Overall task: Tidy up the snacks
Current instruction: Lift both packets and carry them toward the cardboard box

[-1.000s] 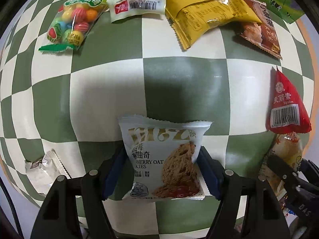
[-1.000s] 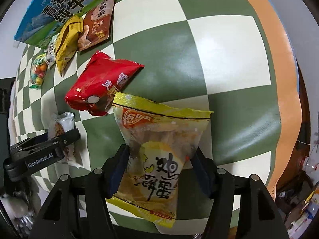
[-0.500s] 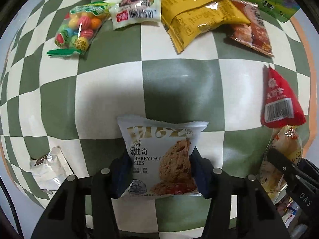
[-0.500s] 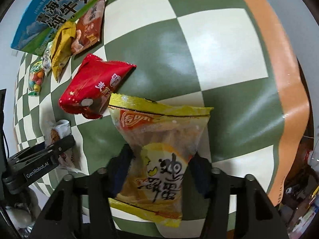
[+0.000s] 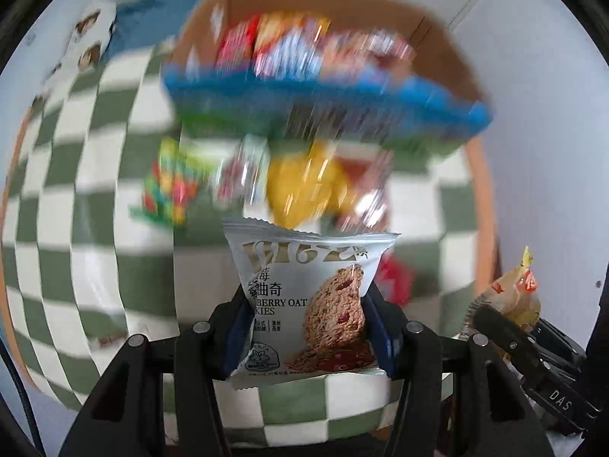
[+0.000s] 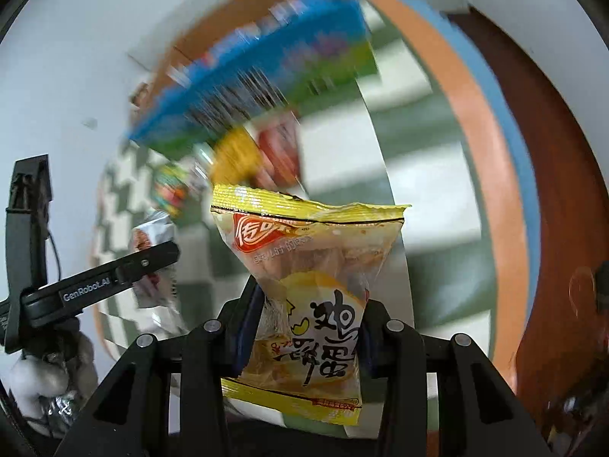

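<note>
- We have two snacks in hand: the white cookie packet is pinched at its lower half by the left gripper, whose jaws sit narrow against both sides of the wrapper.
- The yellow snack bag is clamped the same way in the right gripper, whose jaws have just been closing onto it and now press into its sides.
- Both packets hang clear of the checkered tablecloth, so we judge the pick-up done and the carry under way.
- Ahead of us stands the cardboard box, open and already holding several packets, though blur hides which ones.
- Still left on the cloth, just in front of the box: a bag of coloured candies, a yellow pouch and others too smeared to name.
- So we are partway: some snacks are boxed, two are in the air, and a handful wait.
</note>
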Tool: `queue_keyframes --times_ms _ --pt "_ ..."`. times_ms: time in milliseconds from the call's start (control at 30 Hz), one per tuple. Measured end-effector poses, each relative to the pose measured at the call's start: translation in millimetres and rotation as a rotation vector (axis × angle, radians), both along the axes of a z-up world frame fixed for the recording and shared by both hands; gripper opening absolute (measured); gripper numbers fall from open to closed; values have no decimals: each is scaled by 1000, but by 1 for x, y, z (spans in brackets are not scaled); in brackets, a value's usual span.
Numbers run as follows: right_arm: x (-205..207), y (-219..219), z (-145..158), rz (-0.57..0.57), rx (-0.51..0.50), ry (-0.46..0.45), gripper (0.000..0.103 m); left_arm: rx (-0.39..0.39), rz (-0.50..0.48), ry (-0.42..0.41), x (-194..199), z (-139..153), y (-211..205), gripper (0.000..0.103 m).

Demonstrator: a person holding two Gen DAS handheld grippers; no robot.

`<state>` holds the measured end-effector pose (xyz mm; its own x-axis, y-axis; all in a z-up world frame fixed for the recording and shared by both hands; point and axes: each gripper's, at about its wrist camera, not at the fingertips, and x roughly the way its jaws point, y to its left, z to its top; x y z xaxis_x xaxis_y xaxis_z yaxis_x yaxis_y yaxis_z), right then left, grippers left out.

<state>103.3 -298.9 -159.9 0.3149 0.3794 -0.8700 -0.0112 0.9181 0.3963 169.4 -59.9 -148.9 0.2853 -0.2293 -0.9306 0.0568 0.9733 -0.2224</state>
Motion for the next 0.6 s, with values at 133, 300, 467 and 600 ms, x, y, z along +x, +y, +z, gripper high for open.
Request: queue_keyframes --times_ms 133,300,467,600 --pt "41 7 64 46 9 -135 45 -17 -30 -95 41 53 -2 52" --pt "103 32 117 75 -31 -271 45 35 -29 -171 108 94 -6 52" --pt "174 61 122 88 -57 -278 45 55 11 -113 174 83 13 52" --pt "225 81 102 104 -93 -223 45 57 37 -6 215 50 27 52"
